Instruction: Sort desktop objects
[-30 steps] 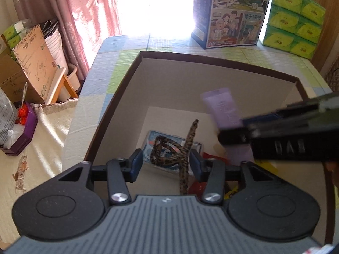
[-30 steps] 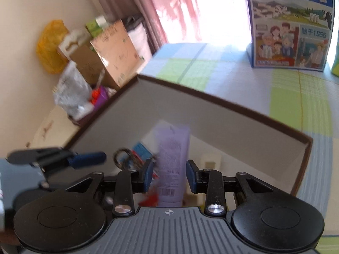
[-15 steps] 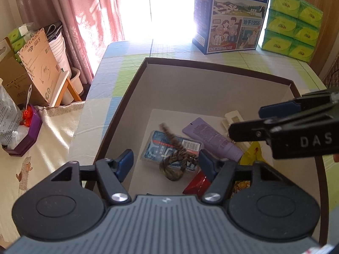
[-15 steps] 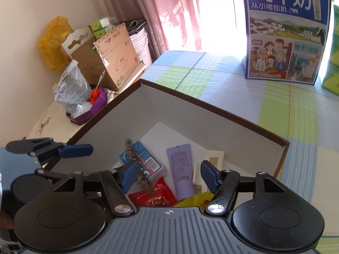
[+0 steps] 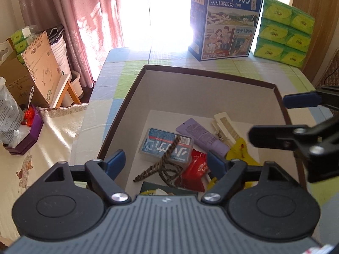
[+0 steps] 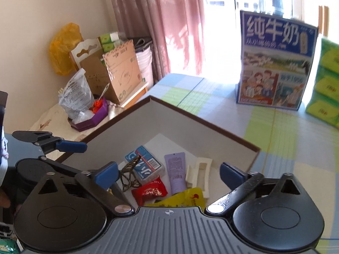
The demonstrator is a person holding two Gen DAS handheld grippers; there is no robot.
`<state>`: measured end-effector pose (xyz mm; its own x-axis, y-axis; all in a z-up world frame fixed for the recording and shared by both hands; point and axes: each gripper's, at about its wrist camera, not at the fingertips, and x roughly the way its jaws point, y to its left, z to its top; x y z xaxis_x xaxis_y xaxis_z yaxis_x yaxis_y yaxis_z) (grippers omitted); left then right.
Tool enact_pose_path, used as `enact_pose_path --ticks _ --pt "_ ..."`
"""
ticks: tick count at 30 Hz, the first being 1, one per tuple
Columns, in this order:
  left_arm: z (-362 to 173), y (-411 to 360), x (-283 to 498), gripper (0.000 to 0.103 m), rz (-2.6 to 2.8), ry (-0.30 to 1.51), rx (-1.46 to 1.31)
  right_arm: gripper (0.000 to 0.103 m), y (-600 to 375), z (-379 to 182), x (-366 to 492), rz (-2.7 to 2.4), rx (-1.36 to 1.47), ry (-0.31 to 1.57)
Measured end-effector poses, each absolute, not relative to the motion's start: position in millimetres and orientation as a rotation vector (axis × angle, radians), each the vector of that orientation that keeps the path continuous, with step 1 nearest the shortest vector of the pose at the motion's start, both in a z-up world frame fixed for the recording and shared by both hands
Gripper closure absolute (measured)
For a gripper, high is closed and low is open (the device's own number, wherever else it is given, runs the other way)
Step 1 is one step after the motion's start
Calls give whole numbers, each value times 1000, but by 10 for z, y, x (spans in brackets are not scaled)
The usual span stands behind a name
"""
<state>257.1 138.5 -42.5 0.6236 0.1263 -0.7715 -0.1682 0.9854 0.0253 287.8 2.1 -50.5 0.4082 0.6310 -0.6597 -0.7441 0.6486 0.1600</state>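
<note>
Both grippers have let go since the earlier frames: a second ago the left gripper [image 5: 165, 163] pinched the leopard-print hair tie [image 5: 164, 166] and the right gripper [image 6: 168, 174] pinched the purple tube [image 6: 177, 172]; now both things lie loose in the open box [image 5: 209, 78], and each hand has drawn back and upward from it.

Jaws on both sides stand apart and are opening further, with nothing clamped between them. The hair tie, seen between the left jaws but below them, lies half on the blue mint tin [image 5: 167, 145] and half on the red candy wrapper [image 5: 196, 169], one end sticking up, which looks like the way it fell rather than a careful set-down. In the right wrist view, the purple tube lies flat on the box floor, cap end nearest the jaws, just beside the cream hair clip [image 6: 199, 174] and next to the yellow snack packet [image 6: 182, 199].

Everything is gathered at the near end of the box, probably because that end sits right under both hands. Holding the jaws wide while lifting away makes sense: it keeps the pads from snagging the tie's loops or dragging the tube back out. The checked tabletop [image 5: 169, 62] around the box carries only the milk carton [image 5: 225, 19] and green tissue packs [image 5: 284, 33] at the far side.
</note>
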Motion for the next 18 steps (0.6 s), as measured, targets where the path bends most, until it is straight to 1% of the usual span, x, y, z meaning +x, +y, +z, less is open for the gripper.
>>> enact_pose_path --ticks 2,4,6,18 --pt "-363 1344 2497 19 176 871 -46 2 -65 -451 2800 868 -164 741" --pt "-300 1300 2419 13 187 859 -43 2 -131 -402 2736 860 -165 737" --pt "-242 1256 2332 11 196 849 -44 2 -203 -368 2663 855 -169 724" --pt "123 986 1713 4 294 771 -46 2 -568 -243 2160 890 -210 677"
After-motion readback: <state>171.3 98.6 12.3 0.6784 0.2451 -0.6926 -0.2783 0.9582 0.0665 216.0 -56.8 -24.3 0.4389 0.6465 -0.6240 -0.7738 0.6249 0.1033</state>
